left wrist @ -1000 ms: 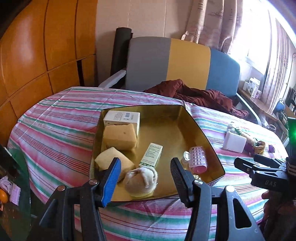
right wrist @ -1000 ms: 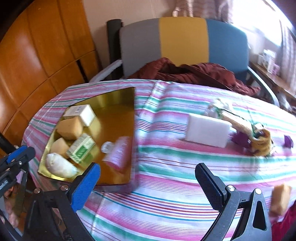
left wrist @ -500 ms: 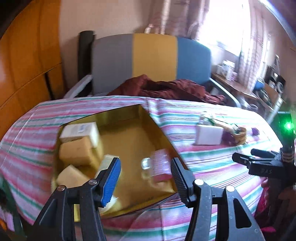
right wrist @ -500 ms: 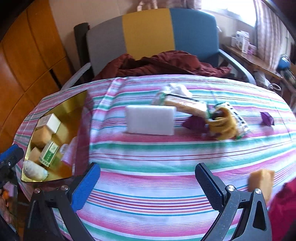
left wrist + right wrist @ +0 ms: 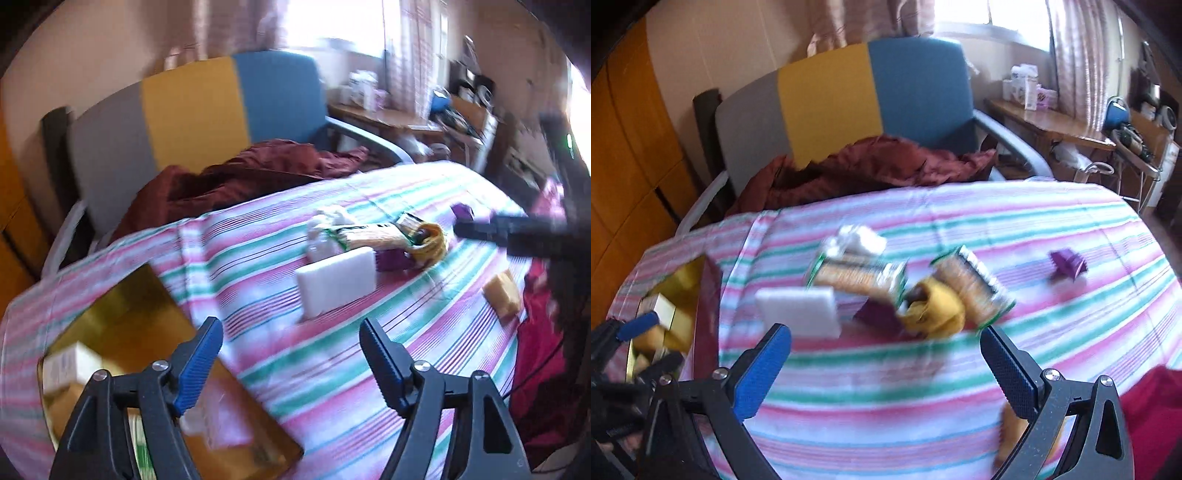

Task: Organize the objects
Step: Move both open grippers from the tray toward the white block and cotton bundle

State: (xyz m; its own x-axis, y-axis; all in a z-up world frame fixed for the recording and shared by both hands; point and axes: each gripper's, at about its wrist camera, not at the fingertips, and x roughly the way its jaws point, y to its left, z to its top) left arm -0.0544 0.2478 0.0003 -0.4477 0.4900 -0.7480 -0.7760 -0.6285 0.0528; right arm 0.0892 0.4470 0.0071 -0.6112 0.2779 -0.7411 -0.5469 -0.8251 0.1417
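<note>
Step in hand: transit between drop-off and next pick. Your left tool (image 5: 291, 354) is opening, nothing between its jaws; your right tool (image 5: 886, 365) is spread wide and empty. Gold tray (image 5: 140, 295) sits at the worktop's left edge. White block (image 5: 336, 282) lies mid-worktop, just beside the cracker packs (image 5: 857, 273). Next: line up on the block, straddle it, clamp.

We cannot read any text here. The small white cardboard box (image 5: 68, 363) in the golden metal tray (image 5: 147, 314) has printing on it, but the blur makes it unreadable.
</note>
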